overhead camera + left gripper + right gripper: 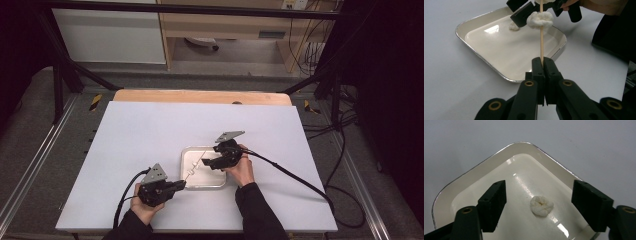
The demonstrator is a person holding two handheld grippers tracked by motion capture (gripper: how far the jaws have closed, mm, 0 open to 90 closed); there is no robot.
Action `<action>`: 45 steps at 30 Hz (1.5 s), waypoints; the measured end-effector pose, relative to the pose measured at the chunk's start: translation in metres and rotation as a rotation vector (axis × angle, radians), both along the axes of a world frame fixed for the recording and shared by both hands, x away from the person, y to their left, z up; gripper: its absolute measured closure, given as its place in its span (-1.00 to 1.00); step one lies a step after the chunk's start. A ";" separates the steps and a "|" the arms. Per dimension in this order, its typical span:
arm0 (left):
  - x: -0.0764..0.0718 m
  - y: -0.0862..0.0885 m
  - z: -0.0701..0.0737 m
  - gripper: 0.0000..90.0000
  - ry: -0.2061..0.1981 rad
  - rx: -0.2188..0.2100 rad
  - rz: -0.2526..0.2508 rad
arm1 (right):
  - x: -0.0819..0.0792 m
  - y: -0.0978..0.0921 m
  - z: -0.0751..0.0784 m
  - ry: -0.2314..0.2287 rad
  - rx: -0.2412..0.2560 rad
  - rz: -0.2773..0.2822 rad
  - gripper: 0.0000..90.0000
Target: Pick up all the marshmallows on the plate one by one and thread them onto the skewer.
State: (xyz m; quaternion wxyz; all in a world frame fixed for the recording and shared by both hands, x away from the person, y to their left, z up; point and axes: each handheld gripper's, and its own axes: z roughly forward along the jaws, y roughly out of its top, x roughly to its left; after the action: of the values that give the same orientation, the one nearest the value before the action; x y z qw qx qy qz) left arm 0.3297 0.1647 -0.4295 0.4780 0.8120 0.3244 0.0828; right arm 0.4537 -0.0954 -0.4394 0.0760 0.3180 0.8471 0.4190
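A thin wooden skewer (541,45) is clamped in my left gripper (543,62), which is shut on its lower end. A white puffy piece (540,20) is threaded high on the stick, over the metal tray (486,63). In the high view the left gripper (181,184) sits just left of the tray's near corner, and the skewer (192,169) slants up across the tray (186,150). My right gripper (540,188) hovers open above the tray floor. A loose white piece (541,205) lies on the tray below its spread jaws. The right gripper (205,162) is over the tray's middle.
The tray rests on a white table top (140,135) with open surface on all sides. Cables trail from both grippers toward the near edge and the right. A wooden strip (200,96) borders the far edge.
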 end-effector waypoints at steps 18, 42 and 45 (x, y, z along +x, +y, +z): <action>0.001 0.001 0.000 0.97 0.000 -0.001 0.005 | -0.005 0.003 -0.011 -0.054 -0.105 0.052 0.34; 0.000 0.000 0.001 0.97 -0.006 0.002 0.002 | -0.009 -0.001 0.001 -0.034 -0.048 0.034 0.51; -0.001 0.000 0.002 0.97 -0.009 0.004 0.000 | -0.011 -0.002 0.006 -0.031 -0.037 0.032 0.51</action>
State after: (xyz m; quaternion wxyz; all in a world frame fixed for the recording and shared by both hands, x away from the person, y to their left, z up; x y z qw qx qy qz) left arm 0.3289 0.1645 -0.4280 0.4780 0.8126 0.3220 0.0871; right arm 0.4424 -0.0979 -0.4338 0.0883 0.2963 0.8584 0.4094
